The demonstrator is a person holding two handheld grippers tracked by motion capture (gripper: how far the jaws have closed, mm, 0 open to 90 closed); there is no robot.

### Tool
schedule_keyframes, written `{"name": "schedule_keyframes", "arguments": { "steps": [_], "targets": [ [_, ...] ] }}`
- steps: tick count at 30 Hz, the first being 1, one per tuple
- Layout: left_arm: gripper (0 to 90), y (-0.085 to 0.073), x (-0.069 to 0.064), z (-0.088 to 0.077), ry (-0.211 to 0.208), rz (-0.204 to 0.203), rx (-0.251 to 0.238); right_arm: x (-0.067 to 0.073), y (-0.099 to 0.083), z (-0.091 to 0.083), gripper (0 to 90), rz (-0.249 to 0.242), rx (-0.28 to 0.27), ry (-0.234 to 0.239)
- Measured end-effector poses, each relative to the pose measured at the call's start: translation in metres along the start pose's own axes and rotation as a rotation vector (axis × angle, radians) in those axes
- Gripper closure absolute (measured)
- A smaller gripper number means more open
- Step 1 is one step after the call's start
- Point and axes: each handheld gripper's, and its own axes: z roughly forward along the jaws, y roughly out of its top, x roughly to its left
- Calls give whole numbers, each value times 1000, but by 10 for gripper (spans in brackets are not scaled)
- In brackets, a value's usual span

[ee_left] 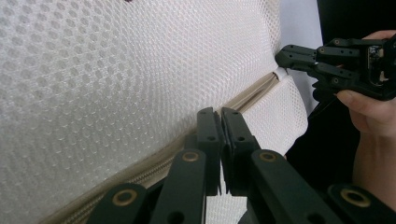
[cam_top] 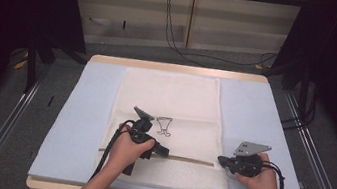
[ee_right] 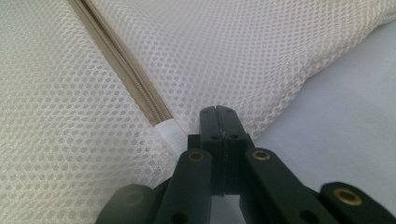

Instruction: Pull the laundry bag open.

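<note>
Bag: a cream mesh fabric laundry bag (cam_top: 167, 124) lies flat on the pale blue padded table (cam_top: 263, 124).
Zip: a beige zip (cam_top: 192, 159) crosses its near part.
Left tool (cam_top: 164, 150): jaws together on the zip line, whether pinching anything is unclear.
Right tool (cam_top: 222, 160): jaws together at the zip's white end tab (ee_right: 169, 132).

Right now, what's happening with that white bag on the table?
A person holds a tool in each hand over a white mesh bag lying flat on the padded table. The left tool is shut along the bag's zipper. The right tool is shut at the zipper's end, by the bag's edge.
</note>
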Motion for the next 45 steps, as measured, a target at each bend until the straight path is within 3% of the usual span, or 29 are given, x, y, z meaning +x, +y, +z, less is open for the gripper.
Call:
{"name": "schedule_keyframes", "arguments": {
  "steps": [12,18,35,40,43,45],
  "targets": [
    [873,-3,6,-6,6,-4,-9,0,0,0,900,-1,0,1],
    [873,-4,8,-10,-14,-24,-12,0,0,0,900,-3,1,0],
    [873,-8,21,-26,21,-20,-35,0,0,0,900,-2,2,6],
    [873,-10,23,-30,12,-39,-45,0,0,0,900,-4,3,2],
    [873,-10,24,-31,26,-39,-46,0,0,0,900,-3,3,2],
    [873,-10,26,-33,12,-34,-42,0,0,0,900,-3,2,1]
  ]
}}
